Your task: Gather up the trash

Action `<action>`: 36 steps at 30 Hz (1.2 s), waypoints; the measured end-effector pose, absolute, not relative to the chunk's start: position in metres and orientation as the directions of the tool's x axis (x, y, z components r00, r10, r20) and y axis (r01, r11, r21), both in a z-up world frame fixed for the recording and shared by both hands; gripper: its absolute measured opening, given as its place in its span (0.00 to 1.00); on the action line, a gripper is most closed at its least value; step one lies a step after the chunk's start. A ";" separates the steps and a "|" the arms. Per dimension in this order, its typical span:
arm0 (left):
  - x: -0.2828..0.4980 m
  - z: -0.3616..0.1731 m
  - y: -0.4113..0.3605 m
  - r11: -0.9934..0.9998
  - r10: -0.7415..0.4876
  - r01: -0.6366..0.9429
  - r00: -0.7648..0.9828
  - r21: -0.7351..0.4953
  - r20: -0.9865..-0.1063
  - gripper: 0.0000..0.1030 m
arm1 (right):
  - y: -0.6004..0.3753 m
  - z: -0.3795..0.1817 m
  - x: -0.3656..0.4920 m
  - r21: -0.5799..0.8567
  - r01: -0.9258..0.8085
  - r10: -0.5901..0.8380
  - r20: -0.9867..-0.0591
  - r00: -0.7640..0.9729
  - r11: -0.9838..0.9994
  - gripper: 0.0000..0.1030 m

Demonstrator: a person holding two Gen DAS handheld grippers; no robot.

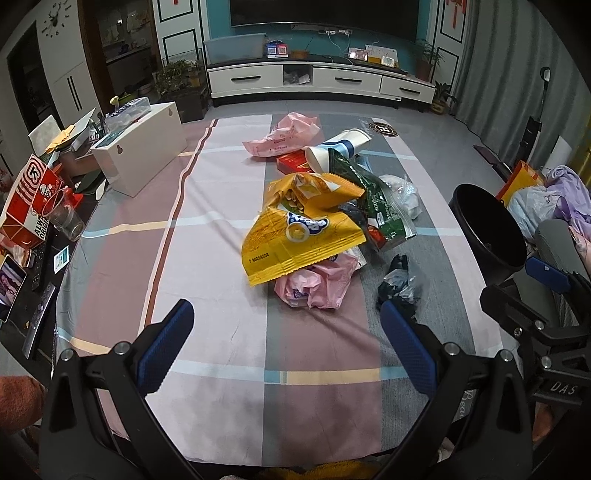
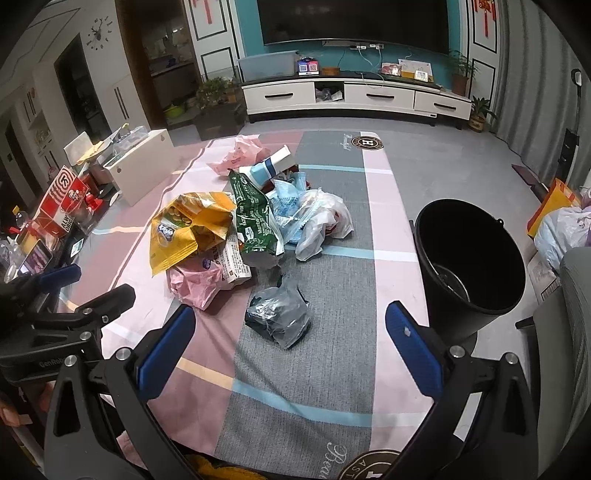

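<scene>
My left tongs [image 1: 286, 345] and right tongs [image 2: 290, 349] both gape apart, empty. Just ahead of the right pair lies a crumpled dark plastic bag [image 2: 279, 314]: light, limp, slippery, best pinched at a raised fold. The black bucket [image 2: 471, 258] stands to their right.

table [image 2: 325, 369], checked cloth | on it: trash heap [image 2: 236, 229], white box [image 1: 144, 158]

Home living room: wall TV [image 2: 354, 20], TV cabinet [image 2: 354, 96], potted plants [image 2: 460, 72]
</scene>
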State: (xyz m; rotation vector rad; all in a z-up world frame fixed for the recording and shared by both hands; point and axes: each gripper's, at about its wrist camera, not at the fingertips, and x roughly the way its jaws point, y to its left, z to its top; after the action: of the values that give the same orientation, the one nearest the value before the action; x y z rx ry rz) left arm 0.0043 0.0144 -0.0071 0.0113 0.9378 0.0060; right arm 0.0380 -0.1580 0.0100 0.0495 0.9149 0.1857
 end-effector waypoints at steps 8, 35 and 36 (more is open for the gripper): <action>0.006 -0.007 0.013 1.000 0.009 0.002 0.590 0.012 -0.807 0.98 | -0.158 0.010 0.038 0.121 -0.138 0.180 -0.784 0.594 0.983 0.97; -0.001 -0.001 0.011 1.000 0.000 0.007 0.606 0.005 -0.795 0.98 | -0.161 0.015 0.027 0.117 -0.130 0.172 -0.779 0.603 0.985 0.97; -0.001 -0.002 0.011 1.000 -0.001 0.007 0.606 0.004 -0.795 0.98 | -0.161 0.015 0.027 0.117 -0.129 0.171 -0.779 0.603 0.985 0.97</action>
State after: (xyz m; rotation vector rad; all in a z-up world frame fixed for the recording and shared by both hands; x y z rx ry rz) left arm -0.0014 0.0115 -0.0016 0.0065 0.9194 -0.0046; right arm 0.0266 -0.1609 0.0154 0.0499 0.9068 0.1740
